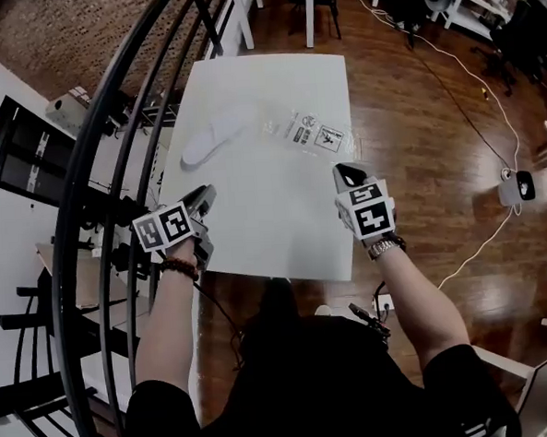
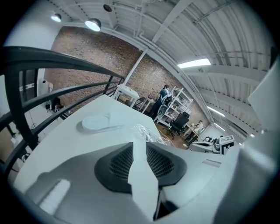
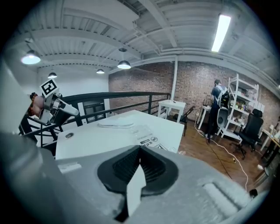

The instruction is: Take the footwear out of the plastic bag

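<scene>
A white slipper (image 1: 211,139) lies flat on the white table (image 1: 283,222), at its far left. Just right of it lies the clear plastic bag (image 1: 310,132) with printed warning labels, flattened and apart from the slipper. Both grippers hover over the table's near edge, well short of these two things. My left gripper (image 1: 204,197) is open with a narrow gap between its pads and nothing in it; its own view shows the slipper (image 2: 98,124) and the bag (image 2: 151,133) ahead. My right gripper (image 1: 346,172) is shut and empty, its pads (image 3: 151,166) touching.
A black curved railing (image 1: 95,178) runs close along the table's left side. To the right, a white cable (image 1: 468,81) and a small grey device (image 1: 516,187) lie on the wooden floor. A second white table (image 1: 279,0) stands beyond. A person (image 3: 216,105) stands by shelves far off.
</scene>
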